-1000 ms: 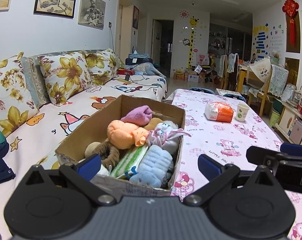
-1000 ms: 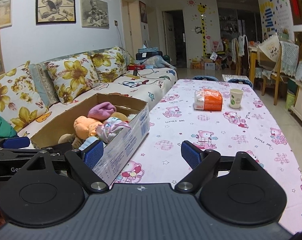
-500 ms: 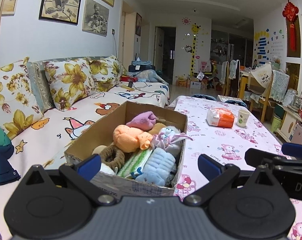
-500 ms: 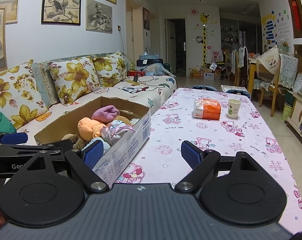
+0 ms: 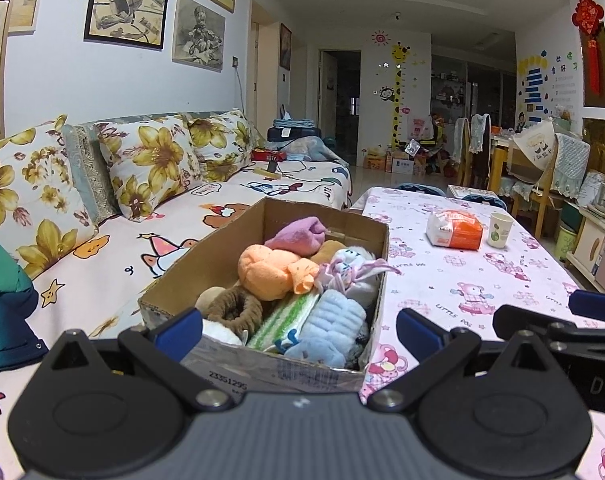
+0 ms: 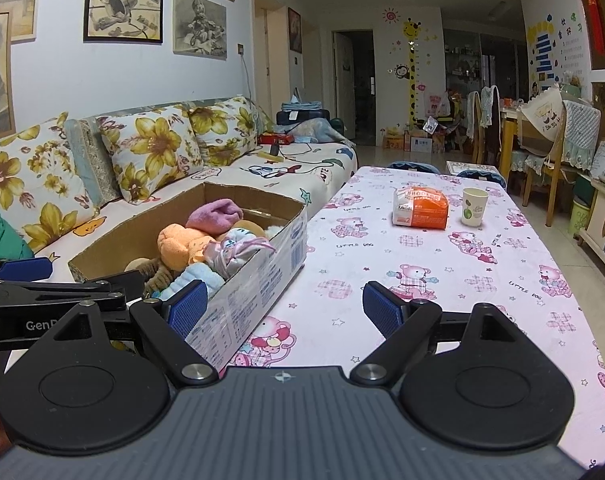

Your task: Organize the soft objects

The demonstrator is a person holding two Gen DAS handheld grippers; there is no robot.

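Observation:
A cardboard box (image 5: pixel 346 224) (image 6: pixel 278 248) stands at the table's left edge by the sofa, filled with several soft things: an orange plush (image 5: pixel 268 266) (image 6: pixel 178 246), a purple roll (image 5: pixel 298 234) (image 6: pixel 216 214), a light-blue fluffy piece (image 5: pixel 330 318), a green striped cloth (image 5: pixel 286 316), a brown ring (image 5: pixel 232 308) and a pale doll with pink strips (image 5: pixel 350 268) (image 6: pixel 234 252). My left gripper (image 5: pixel 298 330) hangs open just short of the box's near end, nothing between its fingers. My right gripper (image 6: pixel 286 306) is open over the tablecloth, right of the box, empty.
The table (image 6: pixel 422 264) wears a pink bear-print cloth. Far down it lie an orange-white packet (image 6: pixel 420 206) (image 5: pixel 454 230) and a paper cup (image 6: pixel 473 206) (image 5: pixel 500 230). A sofa (image 5: pixel 206 208) with flowered cushions runs along the left. Chairs (image 6: pixel 542 140) stand at the right.
Both grippers have drawn back and risen slightly, so the box and room look a little farther off. Both stay open and empty.

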